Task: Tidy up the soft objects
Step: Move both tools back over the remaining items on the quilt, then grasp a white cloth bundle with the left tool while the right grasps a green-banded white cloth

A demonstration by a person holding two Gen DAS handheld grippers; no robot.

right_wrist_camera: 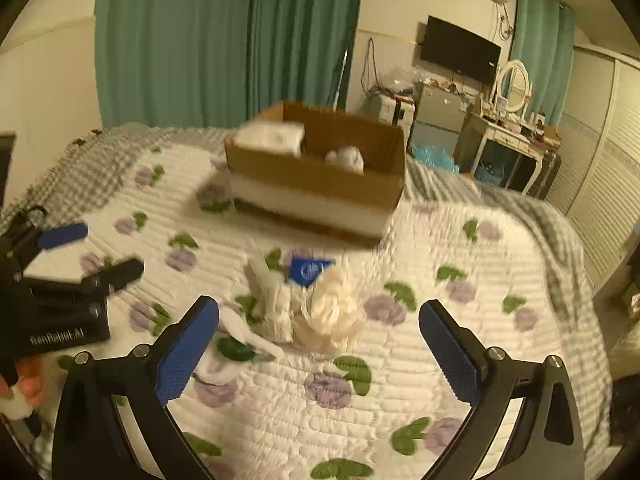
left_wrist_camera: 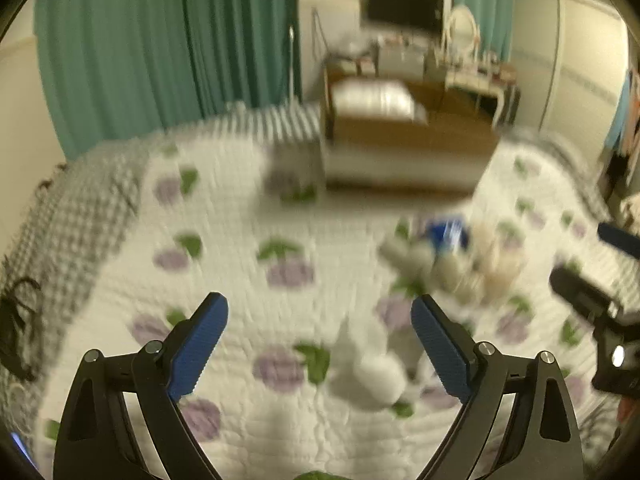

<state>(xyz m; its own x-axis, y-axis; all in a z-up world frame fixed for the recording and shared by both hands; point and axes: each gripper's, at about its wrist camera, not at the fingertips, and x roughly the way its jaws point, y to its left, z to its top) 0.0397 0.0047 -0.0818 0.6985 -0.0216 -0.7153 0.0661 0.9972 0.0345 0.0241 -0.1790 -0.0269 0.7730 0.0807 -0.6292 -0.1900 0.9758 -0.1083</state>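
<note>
Soft pile beyond right gripper

Teal curtains hang behind the bed, whose white quilt carries purple flowers and green leaves — a grey checked blanket lies along its far edge. On the wall hangs a dark television; below it stand a small grey fridge and a white dressing table with an oval mirror.
</note>
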